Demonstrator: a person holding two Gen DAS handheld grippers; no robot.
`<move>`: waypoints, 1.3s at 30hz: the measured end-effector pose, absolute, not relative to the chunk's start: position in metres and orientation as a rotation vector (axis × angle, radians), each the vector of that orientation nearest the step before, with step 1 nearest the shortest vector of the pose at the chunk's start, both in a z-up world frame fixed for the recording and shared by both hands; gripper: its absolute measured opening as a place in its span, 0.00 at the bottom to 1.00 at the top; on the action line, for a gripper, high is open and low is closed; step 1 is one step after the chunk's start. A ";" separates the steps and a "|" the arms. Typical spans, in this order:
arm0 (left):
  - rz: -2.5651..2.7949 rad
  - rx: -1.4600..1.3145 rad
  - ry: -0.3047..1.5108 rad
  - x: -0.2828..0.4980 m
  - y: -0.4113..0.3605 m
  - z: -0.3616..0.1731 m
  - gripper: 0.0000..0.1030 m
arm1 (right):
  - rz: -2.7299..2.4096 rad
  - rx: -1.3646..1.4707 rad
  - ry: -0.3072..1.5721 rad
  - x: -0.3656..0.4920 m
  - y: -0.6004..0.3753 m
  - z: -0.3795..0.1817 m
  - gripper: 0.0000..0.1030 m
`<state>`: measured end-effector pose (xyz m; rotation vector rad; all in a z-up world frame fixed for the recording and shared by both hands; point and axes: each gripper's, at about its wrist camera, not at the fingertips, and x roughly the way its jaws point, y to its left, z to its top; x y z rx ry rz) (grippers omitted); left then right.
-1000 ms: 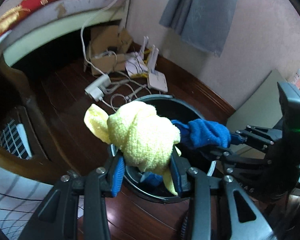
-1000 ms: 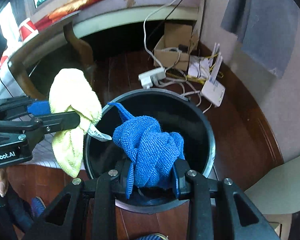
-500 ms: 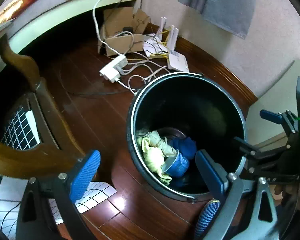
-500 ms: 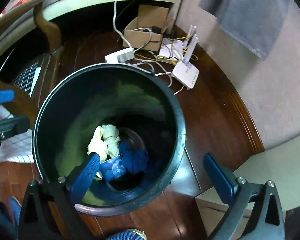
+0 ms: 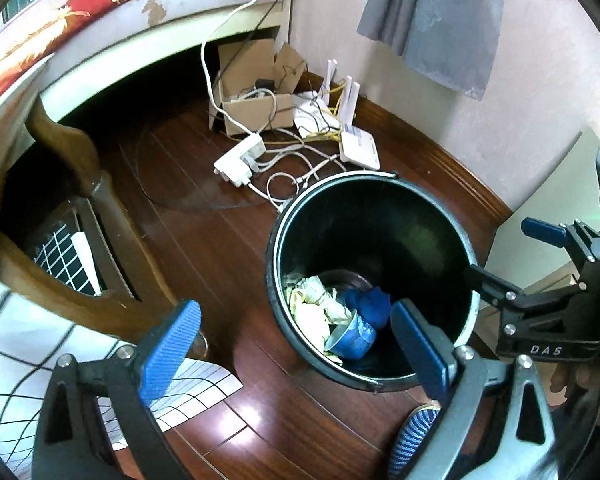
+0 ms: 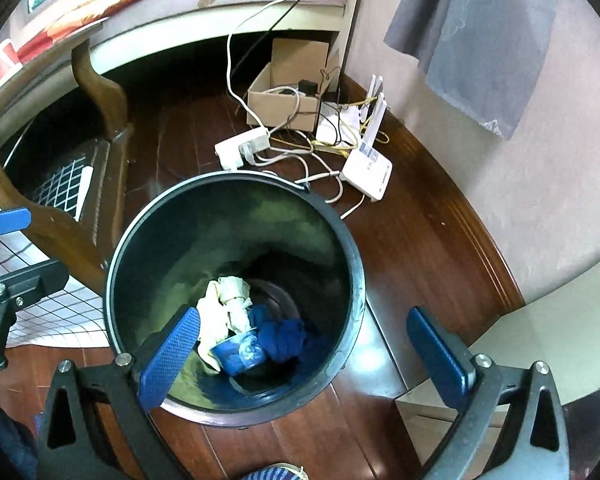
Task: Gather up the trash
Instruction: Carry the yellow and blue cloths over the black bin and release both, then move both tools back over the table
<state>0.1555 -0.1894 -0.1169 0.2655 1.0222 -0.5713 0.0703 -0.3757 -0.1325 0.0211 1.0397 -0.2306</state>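
A black round bin (image 5: 284, 216) stands on the wooden floor; it also shows in the right wrist view (image 6: 356, 264). At its bottom lie a yellow cloth (image 5: 312, 308) (image 6: 228, 304), a blue cloth (image 5: 370, 304) (image 6: 284, 336) and a blue paper cup (image 5: 350, 338) (image 6: 240, 352). My left gripper (image 5: 296, 344) is open and empty above the bin's near left rim. My right gripper (image 6: 304, 352) is open and empty above the bin's near rim; it also shows at the right of the left wrist view (image 5: 540, 256).
A cardboard box (image 5: 256, 96), a white power strip (image 5: 240, 158), a white router (image 5: 358, 146) and tangled cables lie beyond the bin by the wall. A wooden chair leg (image 5: 64, 148) and a bed are on the left. A grey cloth (image 5: 440, 20) hangs on the wall.
Both grippers opened and let go of the yellow and blue cloths, which dropped to the bin's bottom. Since half a second ago both grippers have shifted slightly, still open.
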 end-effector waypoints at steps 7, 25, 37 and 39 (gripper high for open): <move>-0.552 0.238 0.952 0.144 -0.176 -0.084 0.94 | -0.229 0.045 0.961 0.061 -0.372 -0.095 1.00; -0.354 0.148 0.811 0.130 -0.083 -0.019 0.94 | -0.111 0.005 0.799 0.069 -0.296 -0.032 1.00; -0.141 0.017 0.734 0.118 0.026 -0.004 0.94 | 0.105 -0.063 0.714 0.091 -0.198 -0.014 1.00; -0.103 -0.005 0.726 0.115 0.045 -0.005 0.94 | 0.144 -0.069 0.708 0.096 -0.180 -0.013 1.00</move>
